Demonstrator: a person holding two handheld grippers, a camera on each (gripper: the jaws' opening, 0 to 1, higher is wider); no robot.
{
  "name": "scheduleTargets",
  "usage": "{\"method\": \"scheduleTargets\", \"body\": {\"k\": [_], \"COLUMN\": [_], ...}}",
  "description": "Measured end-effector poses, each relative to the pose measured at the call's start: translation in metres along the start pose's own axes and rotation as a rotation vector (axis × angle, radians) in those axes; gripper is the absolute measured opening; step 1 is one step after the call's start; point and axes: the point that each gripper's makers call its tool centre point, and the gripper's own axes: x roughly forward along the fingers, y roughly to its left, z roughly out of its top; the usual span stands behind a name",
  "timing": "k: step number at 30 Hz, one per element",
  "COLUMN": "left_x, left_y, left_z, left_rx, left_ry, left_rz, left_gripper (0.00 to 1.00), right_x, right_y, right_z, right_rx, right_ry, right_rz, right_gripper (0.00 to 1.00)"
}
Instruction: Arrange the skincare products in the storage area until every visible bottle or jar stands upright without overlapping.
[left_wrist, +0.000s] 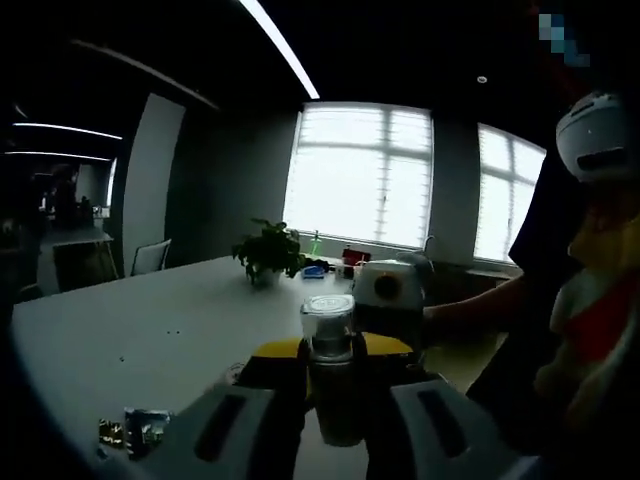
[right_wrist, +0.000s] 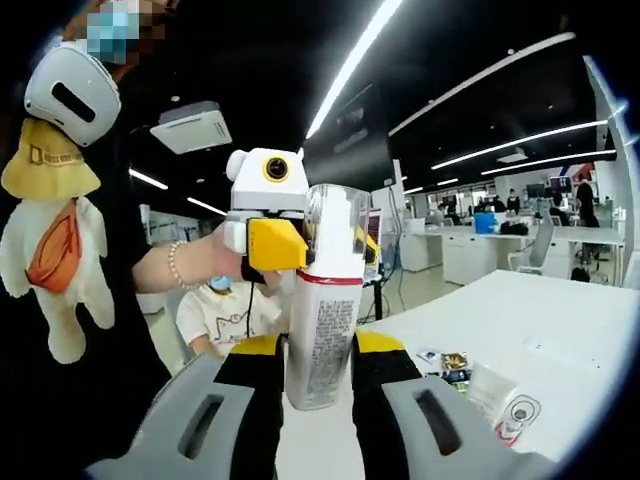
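Note:
A white skincare bottle (right_wrist: 322, 340) with a clear cap (right_wrist: 337, 228) is held upright in the air between both grippers, which face each other. My right gripper (right_wrist: 320, 345) is shut on its printed body. The left gripper (right_wrist: 320, 245) comes in from the left, with its yellow jaws on either side of the cap end. In the left gripper view, the same bottle (left_wrist: 330, 385) looks dark against the window. Its clear cap (left_wrist: 328, 322) rises above my left gripper (left_wrist: 330, 350), which is shut on it. The right gripper (left_wrist: 368, 320) sits right behind.
A white table (left_wrist: 150, 330) carries a potted plant (left_wrist: 268, 255) at the far side and small packets (left_wrist: 135, 428) near me. Sachets (right_wrist: 450, 365) lie on the table (right_wrist: 540, 320). A person with a plush toy (right_wrist: 50, 240) stands close, and another person (right_wrist: 225, 310) sits behind.

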Motion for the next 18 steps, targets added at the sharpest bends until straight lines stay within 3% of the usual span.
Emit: {"method": "scheduleTargets", "body": {"k": [5, 9, 15, 18], "left_x": [0.0, 0.001, 0.003, 0.005], "left_y": [0.017, 0.029, 0.032, 0.03], "left_z": [0.0, 0.006, 0.008, 0.007], "left_rx": [0.034, 0.062, 0.029, 0.069], "left_ry": [0.031, 0.022, -0.016, -0.018], "left_rz": [0.128, 0.272, 0.435, 0.506], "left_gripper": [0.19, 0.19, 0.19, 0.19], "right_x": [0.0, -0.003, -0.005, -0.007], "right_y": [-0.016, -0.035, -0.043, -0.05], "right_z": [-0.002, 0.001, 0.008, 0.004], "right_rx": [0.02, 0.132, 0.099, 0.084], "right_ry": [0.041, -0.009, -0.036, -0.028], "right_rz": [-0.151, -0.349, -0.504, -0.567], "right_gripper": [0.24, 0.23, 0.22, 0.22]}}
